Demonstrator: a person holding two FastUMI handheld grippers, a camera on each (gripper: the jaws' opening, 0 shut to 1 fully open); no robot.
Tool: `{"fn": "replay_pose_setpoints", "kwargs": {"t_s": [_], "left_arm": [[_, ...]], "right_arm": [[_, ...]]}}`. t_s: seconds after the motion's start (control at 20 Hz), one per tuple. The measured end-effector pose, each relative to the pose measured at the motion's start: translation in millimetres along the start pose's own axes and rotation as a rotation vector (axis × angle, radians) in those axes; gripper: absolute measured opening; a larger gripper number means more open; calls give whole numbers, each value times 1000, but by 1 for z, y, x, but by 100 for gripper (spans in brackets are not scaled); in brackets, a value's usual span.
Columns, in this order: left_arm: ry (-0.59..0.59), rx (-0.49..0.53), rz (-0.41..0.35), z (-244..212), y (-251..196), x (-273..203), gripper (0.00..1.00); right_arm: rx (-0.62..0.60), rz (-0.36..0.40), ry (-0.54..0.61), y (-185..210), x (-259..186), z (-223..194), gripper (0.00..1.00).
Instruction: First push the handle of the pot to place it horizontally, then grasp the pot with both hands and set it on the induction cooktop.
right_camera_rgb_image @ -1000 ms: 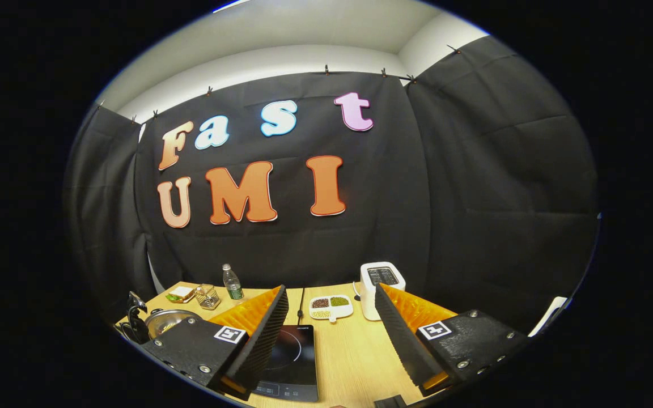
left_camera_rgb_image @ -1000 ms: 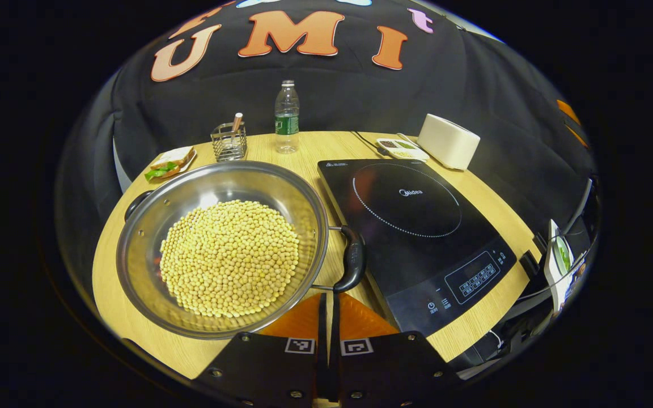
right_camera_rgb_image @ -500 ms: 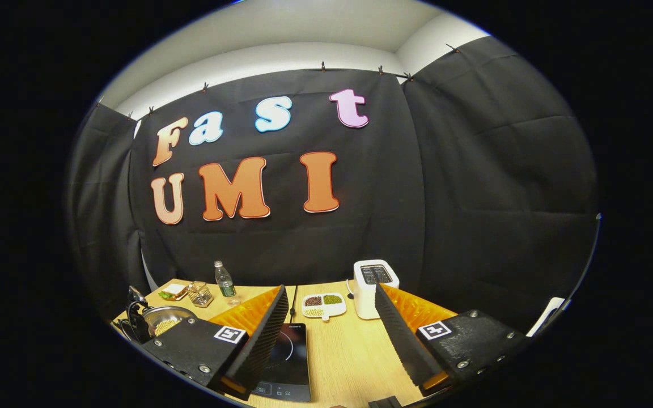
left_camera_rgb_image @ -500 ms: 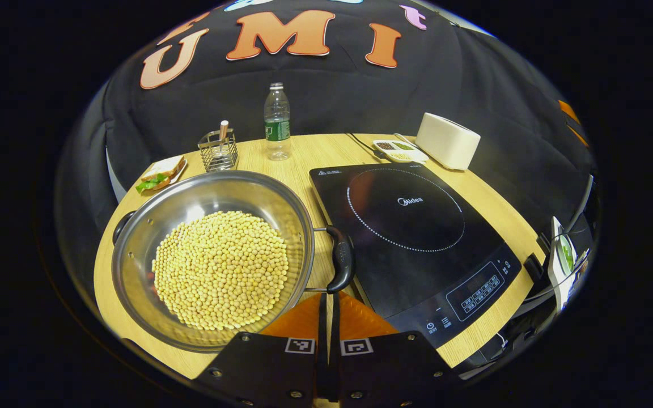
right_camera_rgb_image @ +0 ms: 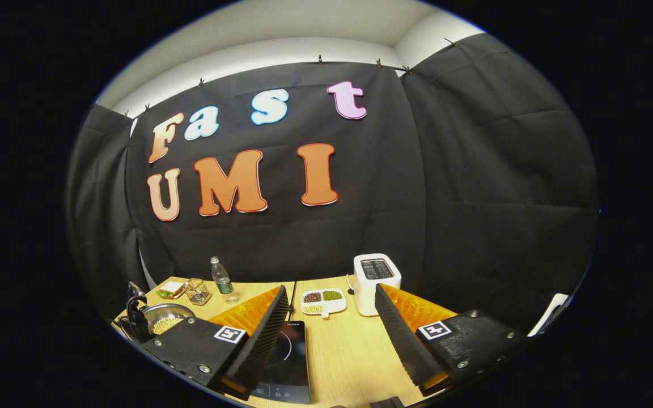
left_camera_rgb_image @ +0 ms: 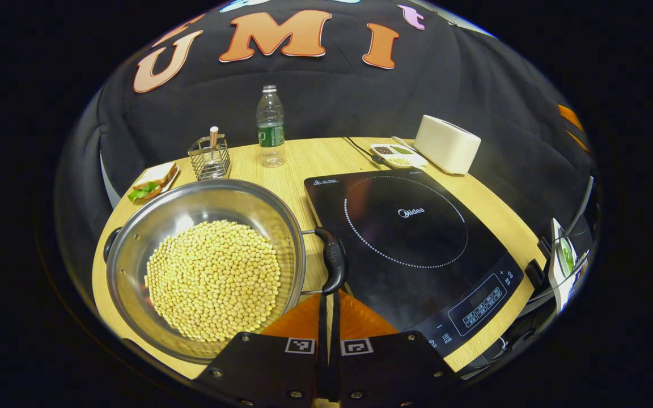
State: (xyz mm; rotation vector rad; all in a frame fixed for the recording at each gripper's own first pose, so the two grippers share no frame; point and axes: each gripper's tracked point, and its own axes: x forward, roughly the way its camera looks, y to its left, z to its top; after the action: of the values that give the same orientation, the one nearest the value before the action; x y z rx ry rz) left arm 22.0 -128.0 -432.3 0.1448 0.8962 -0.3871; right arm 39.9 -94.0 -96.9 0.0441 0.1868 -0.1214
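Left gripper (left_camera_rgb_image: 328, 309) closed, empty, just short of pot (left_camera_rgb_image: 204, 266) handle (left_camera_rgb_image: 332, 260). Right gripper (right_camera_rgb_image: 331, 334) spread wide, empty, above table's (right_camera_rgb_image: 349, 357) near edge beside induction cooktop (right_camera_rgb_image: 289, 354).

A wooden table (left_camera_rgb_image: 298, 164) carries the extras along its far side. At the left a sandwich (left_camera_rgb_image: 152, 181) lies on a small plate, with a wire holder (left_camera_rgb_image: 210, 160) beside it holding a stick. A clear water bottle (left_camera_rgb_image: 270, 127) with a green label stands upright nearby. Farther right, a divided dish (left_camera_rgb_image: 397, 155) of beans sits just beside a white toaster (left_camera_rgb_image: 447, 143).
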Motion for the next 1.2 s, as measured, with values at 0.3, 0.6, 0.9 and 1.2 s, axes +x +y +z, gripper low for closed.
{"fn": "replay_pose_setpoints", "kwargs": {"t_s": [0.3,0.6,0.9,1.2], "left_arm": [[-2,13,0,7,0,9,2],[-2,31,5,14,0,18,2],[-5,33,-10,18,-2,22,2],[-22,19,-39,22,-2,18,2]], "right_arm": [[7,-8,17,-3,12,-9,100],[-7,-17,15,-4,18,-11,100],[-8,-31,16,-4,24,-12,100],[-24,-31,6,13,20,-7,100]]}}
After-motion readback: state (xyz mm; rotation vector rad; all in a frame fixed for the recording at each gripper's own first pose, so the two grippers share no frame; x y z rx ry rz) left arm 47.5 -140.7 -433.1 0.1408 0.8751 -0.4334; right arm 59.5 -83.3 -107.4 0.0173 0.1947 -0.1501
